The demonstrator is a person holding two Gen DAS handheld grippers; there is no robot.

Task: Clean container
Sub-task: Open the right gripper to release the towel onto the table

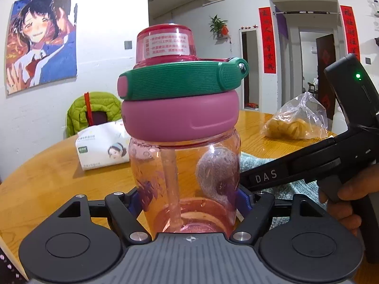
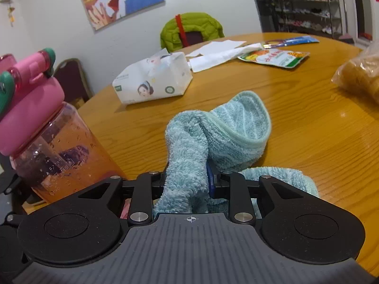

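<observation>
I am gripping the pink bottle (image 1: 184, 165) with my left gripper (image 1: 189, 201), whose jaws are pressing against both sides of its clear lower body. The bottle is standing upright above the wooden table (image 1: 47, 189), with its pink lid (image 1: 180, 116) and green strap (image 1: 175, 80) on top. Whether its base is touching the tabletop I cannot tell, since the gripper body is hiding it. My right gripper (image 2: 187, 179) is clenching a fluffy teal cloth (image 2: 213, 132), which is bunching up between the jaws and spilling forward onto the table. In the right wrist view the bottle (image 2: 54, 151) is sitting just beside the cloth, on its left. From the left wrist view the right gripper (image 1: 296, 170) is reaching in close to the bottle's side. A tissue pack (image 2: 154, 80) is lying farther back on the table, and a plastic bag (image 1: 296, 118) is resting well apart to the right.
</observation>
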